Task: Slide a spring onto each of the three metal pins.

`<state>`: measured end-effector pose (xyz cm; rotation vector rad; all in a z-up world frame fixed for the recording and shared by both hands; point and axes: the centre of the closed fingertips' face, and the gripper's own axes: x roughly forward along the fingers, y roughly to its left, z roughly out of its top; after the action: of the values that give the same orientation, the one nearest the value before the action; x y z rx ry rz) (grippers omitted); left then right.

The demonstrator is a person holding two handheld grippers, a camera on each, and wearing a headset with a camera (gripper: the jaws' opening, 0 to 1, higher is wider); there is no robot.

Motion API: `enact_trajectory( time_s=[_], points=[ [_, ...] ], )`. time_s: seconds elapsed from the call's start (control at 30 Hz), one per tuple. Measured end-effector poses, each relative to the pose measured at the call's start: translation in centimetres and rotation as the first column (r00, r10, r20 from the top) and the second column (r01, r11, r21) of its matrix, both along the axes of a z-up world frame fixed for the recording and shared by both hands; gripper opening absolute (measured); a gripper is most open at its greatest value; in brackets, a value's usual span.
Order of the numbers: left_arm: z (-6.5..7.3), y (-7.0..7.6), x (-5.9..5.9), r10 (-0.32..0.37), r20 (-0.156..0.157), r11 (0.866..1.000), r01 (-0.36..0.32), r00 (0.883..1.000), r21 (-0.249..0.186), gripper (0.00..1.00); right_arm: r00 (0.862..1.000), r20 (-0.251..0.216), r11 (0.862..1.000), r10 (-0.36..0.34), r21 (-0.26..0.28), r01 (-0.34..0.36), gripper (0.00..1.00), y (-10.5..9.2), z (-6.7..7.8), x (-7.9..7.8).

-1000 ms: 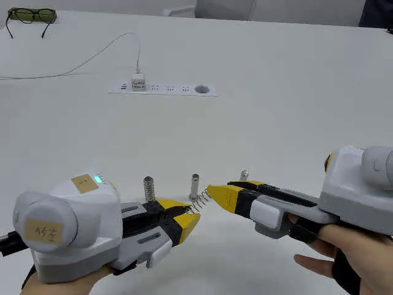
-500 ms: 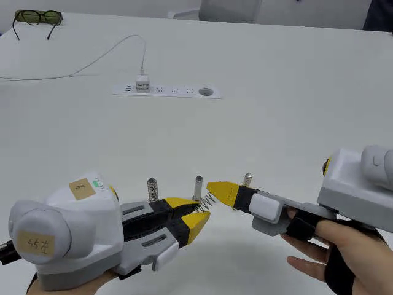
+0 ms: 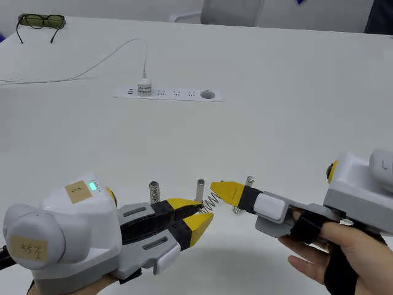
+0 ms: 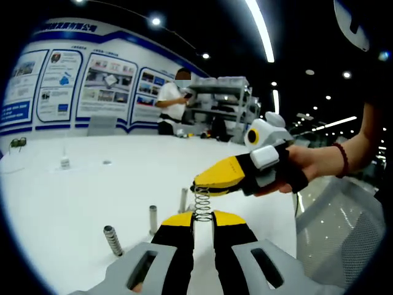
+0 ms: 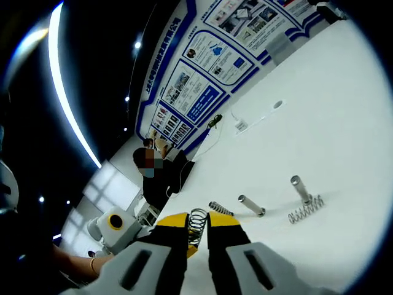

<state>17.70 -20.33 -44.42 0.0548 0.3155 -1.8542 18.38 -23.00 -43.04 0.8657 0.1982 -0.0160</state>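
Left claw (image 3: 198, 215) and right claw (image 3: 222, 189) each grasp one end of a small coiled steel spring (image 3: 210, 200), held off the white bench (image 3: 276, 123) near the middle bare metal pin (image 3: 200, 187); the right gripper view resolves a loose spring (image 5: 305, 209) lying on the bench at the foot of the end pin (image 5: 300, 187), indistinct in the head view; count: three pins, three springs, with the third spring (image 3: 154, 194) seated on the left pin (image 3: 154, 184)

Shiny metal pins (image 3: 200, 188) and wire spring (image 3: 210, 201) on matt white table (image 3: 276, 123).

Exhibition-style lab, wall posters (image 4: 107, 80), white table (image 3: 295, 92)
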Motion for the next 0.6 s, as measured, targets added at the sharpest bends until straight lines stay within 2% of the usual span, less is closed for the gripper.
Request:
enact_trajectory(
  time_s=[0.17, 0.27, 0.33, 0.37, 0.4, 0.5, 0.6],
  points=[
    [-0.2, 0.0, 0.0, 0.001, -0.007, 1.000, -0.001, 1.000, 0.014, 0.11, 1.000, -0.002, 0.999, 0.008, -0.031, -0.008, 0.12, 0.2, 0.2, 0.1],
    [-0.3, 0.0, -0.2, -0.009, 0.018, 1.000, 0.009, 1.000, 0.019, 0.15, 1.000, -0.012, 0.994, 0.004, -0.106, -0.006, 0.11, -0.2, 0.3, 0.1],
    [-0.4, 0.0, -0.4, -0.015, 0.031, 0.999, 0.014, 0.999, 0.028, 0.20, 1.000, -0.009, 0.993, 0.004, -0.116, -0.005, 0.11, -0.2, 0.5, 0.1],
    [-0.7, 0.0, -0.4, -0.016, 0.054, 0.999, 0.014, 0.998, 0.037, 0.22, 1.000, -0.008, 0.991, 0.003, -0.132, -0.004, 0.11, -0.3, 0.6, 0.2],
    [-0.8, 0.0, -0.4, -0.016, 0.063, 0.999, 0.014, 0.998, 0.042, 0.23, 1.000, -0.006, 0.989, 0.002, -0.145, -0.003, 0.11, -0.4, 0.7, 0.2],
    [-1.5, 0.2, -0.2, -0.002, 0.066, 0.997, -0.004, 0.998, 0.083, 0.28, 1.000, 0.002, 0.987, -0.004, -0.160, 0.005, 0.11, -0.8, 1.2, 0.4],
    [-1.7, 0.3, -0.2, 0.002, 0.098, 0.996, -0.011, 0.995, 0.092, 0.30, 1.000, 0.002, 0.978, -0.012, -0.206, 0.012, 0.11, -1.4, 1.5, 0.7]
  ],
)
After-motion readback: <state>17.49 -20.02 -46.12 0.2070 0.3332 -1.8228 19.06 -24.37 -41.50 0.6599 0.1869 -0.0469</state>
